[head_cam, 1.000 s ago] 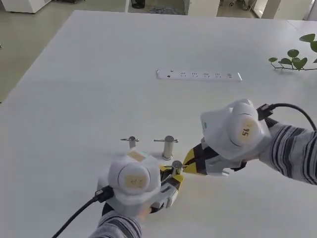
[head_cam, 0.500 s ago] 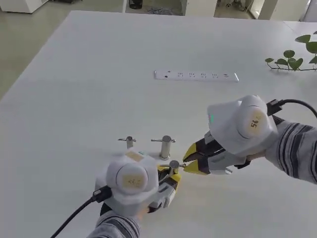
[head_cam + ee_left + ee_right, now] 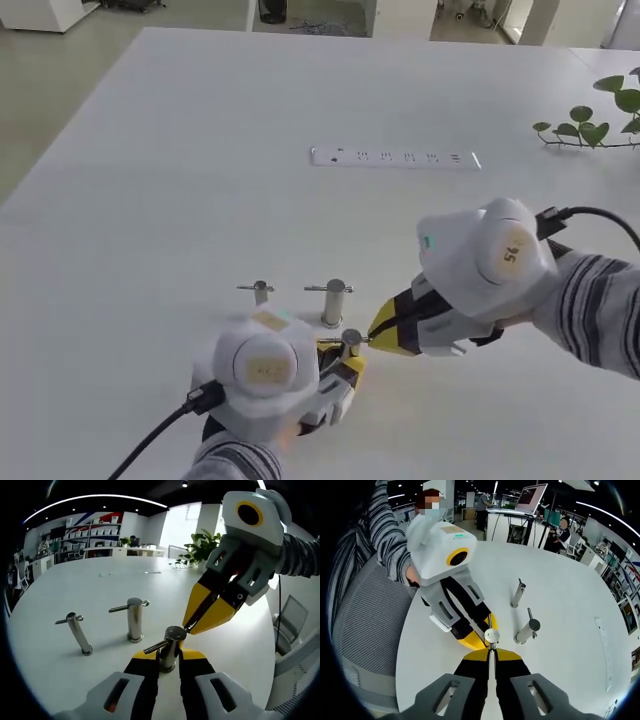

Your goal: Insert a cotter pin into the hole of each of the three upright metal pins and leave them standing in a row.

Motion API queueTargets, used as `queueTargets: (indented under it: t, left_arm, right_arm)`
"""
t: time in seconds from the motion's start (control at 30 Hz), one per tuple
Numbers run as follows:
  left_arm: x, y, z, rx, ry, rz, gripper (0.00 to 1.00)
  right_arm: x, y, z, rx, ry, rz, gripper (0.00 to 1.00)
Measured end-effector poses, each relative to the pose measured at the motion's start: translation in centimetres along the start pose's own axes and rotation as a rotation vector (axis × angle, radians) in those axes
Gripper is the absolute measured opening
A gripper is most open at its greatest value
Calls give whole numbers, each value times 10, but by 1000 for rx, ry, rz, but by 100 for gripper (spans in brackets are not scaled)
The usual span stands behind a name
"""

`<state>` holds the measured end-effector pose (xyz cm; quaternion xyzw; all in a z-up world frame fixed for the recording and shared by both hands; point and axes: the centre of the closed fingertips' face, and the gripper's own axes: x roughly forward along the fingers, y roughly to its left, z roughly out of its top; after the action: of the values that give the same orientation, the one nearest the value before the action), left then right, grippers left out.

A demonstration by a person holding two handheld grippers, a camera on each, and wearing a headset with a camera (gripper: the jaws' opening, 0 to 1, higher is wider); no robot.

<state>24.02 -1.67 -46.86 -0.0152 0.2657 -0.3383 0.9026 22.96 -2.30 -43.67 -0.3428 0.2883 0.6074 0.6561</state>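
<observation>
White tabletop (image 3: 180,180) fills the head view, and your two grippers meet low in the middle of it. Your left gripper (image 3: 346,360) comes up from the bottom edge, jaws narrow and clamped on the lower shaft of the near pin (image 3: 351,338). That pin is a short steel cylinder with a flat round top, standing upright.

Your right gripper (image 3: 373,335) reaches in from the right, yellow tips pinched together on one end of the near cotter pin (image 3: 156,646). In the left gripper view that thin wire runs through the hole just under the pin's head and pokes out toward the lower left. The end inside the right tips is hidden, so you can't make out its shape. In the head view the left gripper's white body covers the near pin's base.

Just above, the middle pin (image 3: 333,303) stands upright with the middle cotter pin (image 3: 318,288) crosswise near its top. Left of it stands the far pin (image 3: 261,293), with the far cotter pin (image 3: 250,287) through it, too small there for detail.

Farther up, a power strip (image 3: 393,158) lies flat, and a plant (image 3: 590,120) is cut off at the upper right edge.
</observation>
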Motion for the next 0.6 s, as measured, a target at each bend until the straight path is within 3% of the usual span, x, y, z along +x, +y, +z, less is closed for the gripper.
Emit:
queueTargets:
  t: [0.47,0.6]
  left_arm:
    - [0,0,-1,-6,12,2,12]
    - [-5,1,-5,24,28,0,19]
  right_arm:
    - [1,-1,2,21,-3,-9,1]
    - [2,-3,4,35,-10,-23,14]
